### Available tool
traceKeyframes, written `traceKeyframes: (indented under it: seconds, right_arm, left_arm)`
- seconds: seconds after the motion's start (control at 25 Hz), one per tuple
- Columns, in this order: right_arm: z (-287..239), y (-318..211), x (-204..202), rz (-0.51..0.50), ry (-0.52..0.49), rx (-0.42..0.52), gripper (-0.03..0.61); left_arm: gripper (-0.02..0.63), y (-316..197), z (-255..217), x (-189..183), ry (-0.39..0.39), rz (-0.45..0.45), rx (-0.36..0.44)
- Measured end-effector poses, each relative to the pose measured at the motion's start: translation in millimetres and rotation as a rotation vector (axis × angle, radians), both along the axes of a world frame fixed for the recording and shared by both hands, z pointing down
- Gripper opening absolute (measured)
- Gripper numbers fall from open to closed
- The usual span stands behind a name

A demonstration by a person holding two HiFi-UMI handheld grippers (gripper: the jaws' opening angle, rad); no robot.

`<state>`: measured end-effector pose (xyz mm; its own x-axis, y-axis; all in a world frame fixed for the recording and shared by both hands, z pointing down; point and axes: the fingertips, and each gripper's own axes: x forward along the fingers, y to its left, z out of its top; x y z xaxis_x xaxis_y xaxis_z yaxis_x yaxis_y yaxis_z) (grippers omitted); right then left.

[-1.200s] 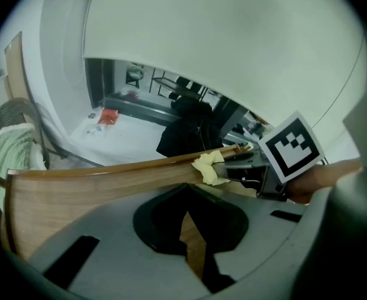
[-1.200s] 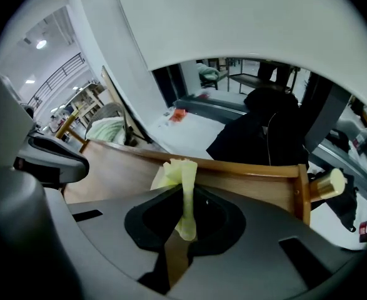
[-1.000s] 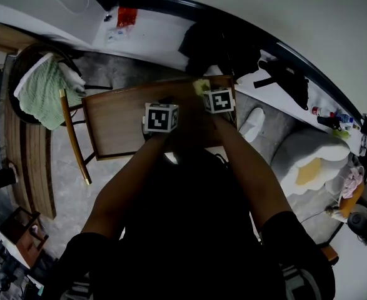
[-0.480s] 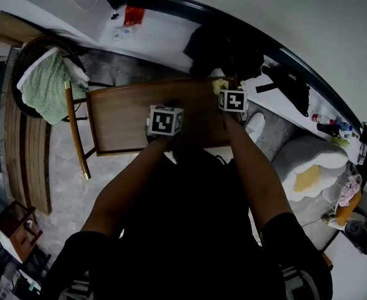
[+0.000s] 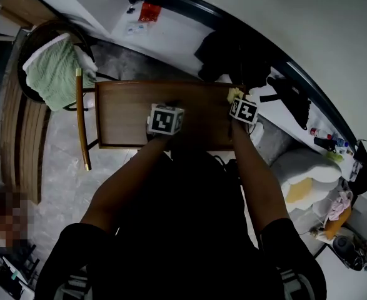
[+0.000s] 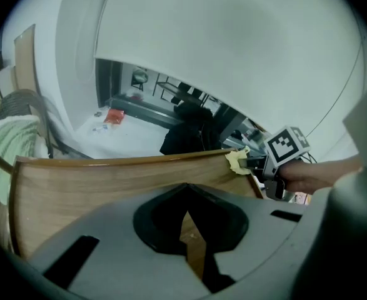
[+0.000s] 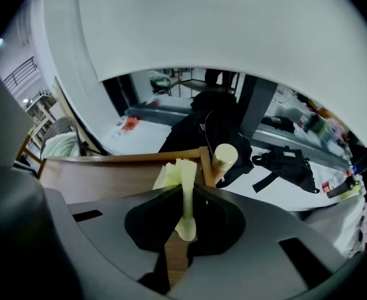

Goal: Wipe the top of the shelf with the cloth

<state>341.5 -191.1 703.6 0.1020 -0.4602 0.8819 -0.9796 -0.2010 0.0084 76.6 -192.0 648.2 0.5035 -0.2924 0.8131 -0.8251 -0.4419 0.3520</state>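
Observation:
The shelf's wooden top (image 5: pixel 127 111) lies below me and fills the lower part of both gripper views (image 6: pixel 102 180) (image 7: pixel 102 174). My right gripper (image 5: pixel 236 100) (image 7: pixel 186 214) is at the top's far right corner, shut on a pale yellow cloth (image 5: pixel 235 94) (image 7: pixel 182 180) whose folds stick out ahead of the jaws onto the wood. The left gripper view shows that cloth (image 6: pixel 237 160) at the corner too. My left gripper (image 5: pixel 168 106) (image 6: pixel 186 227) rests over the middle of the top, shut with nothing in it.
A pale round post (image 7: pixel 224 157) stands just beyond the corner. A chair with a green towel (image 5: pixel 53 70) is at the left. Black clothing (image 5: pixel 224 52) and a black bag (image 5: pixel 291 94) lie past the shelf, and a white cushion (image 5: pixel 302 167) sits to the right.
My right gripper has slid the cloth rightward along the far edge to the right corner. The left gripper has stayed near the middle of the top.

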Motion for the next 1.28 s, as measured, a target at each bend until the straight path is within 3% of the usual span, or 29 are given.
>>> traceKeyframes:
  seconds: [0.16,0.44,0.68,0.8,1.08,1.28]
  right_arm:
    - [-24,-13,-35,-0.033,-0.031,0.086,0.04]
    - [-31,-37,-189,-0.226,-0.261,0.176,0.04]
    - [-16,-42,-401,-0.467,-0.49,0.121,0.04]
    - [-12,-36,-472,-0.512,-0.543,0.091,0.04]
    - [6,-38,-552,-0.613,-0.552,0.058,0.04]
    - [20,-36,-562,-0.609,-0.498,0.017,0.04]
  left_arm:
    - [0.011,-4,-6,-39,0.037,-0.048,0.006]
    - [0.011,-1,-32,-125,0.045,-0.15,0.049]
    - [0.011,-1,-54,-242,-0.005,-0.204,0.089]
    - [0.011,2,-68,-284,-0.019,-0.25,0.132]
    - [0.011,11,-77,-317,-0.032,-0.254,0.153]
    - [0.011,19,-76,-324,-0.029,-0.238,0.138]
